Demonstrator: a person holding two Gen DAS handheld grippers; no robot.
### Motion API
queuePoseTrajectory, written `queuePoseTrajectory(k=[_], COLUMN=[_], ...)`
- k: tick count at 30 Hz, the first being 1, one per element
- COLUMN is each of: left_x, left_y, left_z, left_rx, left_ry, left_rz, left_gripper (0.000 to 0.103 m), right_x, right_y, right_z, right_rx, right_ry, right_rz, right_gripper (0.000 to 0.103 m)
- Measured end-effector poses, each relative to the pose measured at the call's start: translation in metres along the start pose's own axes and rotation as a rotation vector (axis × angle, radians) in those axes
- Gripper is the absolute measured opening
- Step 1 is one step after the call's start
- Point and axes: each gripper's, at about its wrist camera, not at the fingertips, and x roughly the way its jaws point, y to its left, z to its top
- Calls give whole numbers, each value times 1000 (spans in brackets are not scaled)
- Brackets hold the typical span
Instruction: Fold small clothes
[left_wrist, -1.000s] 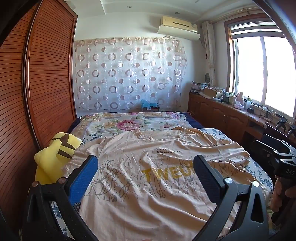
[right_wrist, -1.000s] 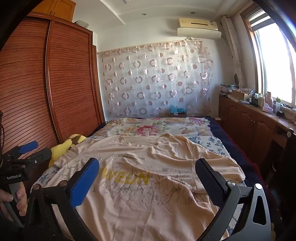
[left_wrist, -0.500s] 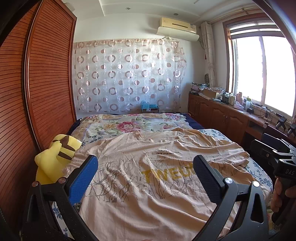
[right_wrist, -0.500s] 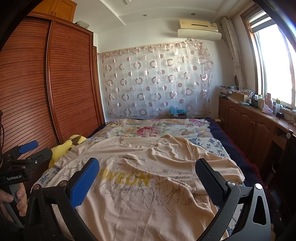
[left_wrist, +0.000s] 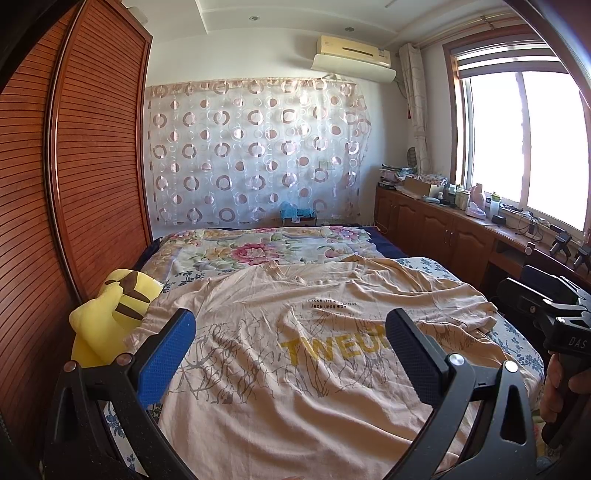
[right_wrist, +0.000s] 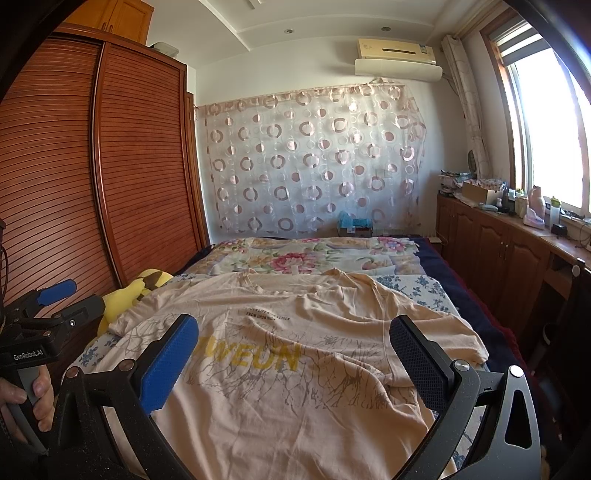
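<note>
A beige T-shirt (left_wrist: 295, 343) with yellow "TWEUN" lettering lies spread front up on the bed, collar at the far end; it also shows in the right wrist view (right_wrist: 280, 354). Its right sleeve (right_wrist: 443, 328) is rumpled. My left gripper (left_wrist: 291, 339) is open and empty, held above the shirt's lower left part. My right gripper (right_wrist: 293, 343) is open and empty, held above the shirt's lower right part. Each gripper shows at the edge of the other's view, the right one (left_wrist: 554, 317) and the left one (right_wrist: 48, 310).
A yellow plush toy (left_wrist: 110, 314) lies at the bed's left edge beside the wooden wardrobe (left_wrist: 74, 184). A floral quilt (left_wrist: 258, 251) covers the far end of the bed. Wooden cabinets (left_wrist: 443, 229) with clutter run along the right wall under the window.
Both views have tilted up very slightly. The shirt lies as before and both grippers stay open.
</note>
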Motion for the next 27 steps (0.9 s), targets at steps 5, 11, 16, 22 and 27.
queuePoseTrajectory(k=[5,11,16,22,27], left_x=[0,0,0,0,0], left_y=[0,0,0,0,-1], left_z=[0,0,-1,-1,-1], left_rx=[1,2,2,3,3], left_ry=[0,-2,-2,-3,-3], left_rz=[1,2,1,1,1], left_gripper=[103,103,103,103,103], right_x=[-1,-1,-1,-1,-1], right_y=[0,0,2,2,1], right_z=[0,0,1,1,1], right_rx=[-1,0,-1,-1,-1], right_ry=[-1,-2,-4,-4,-4], right_rz=[0,-1,0,1,1], right_gripper=[103,103,103,103,103])
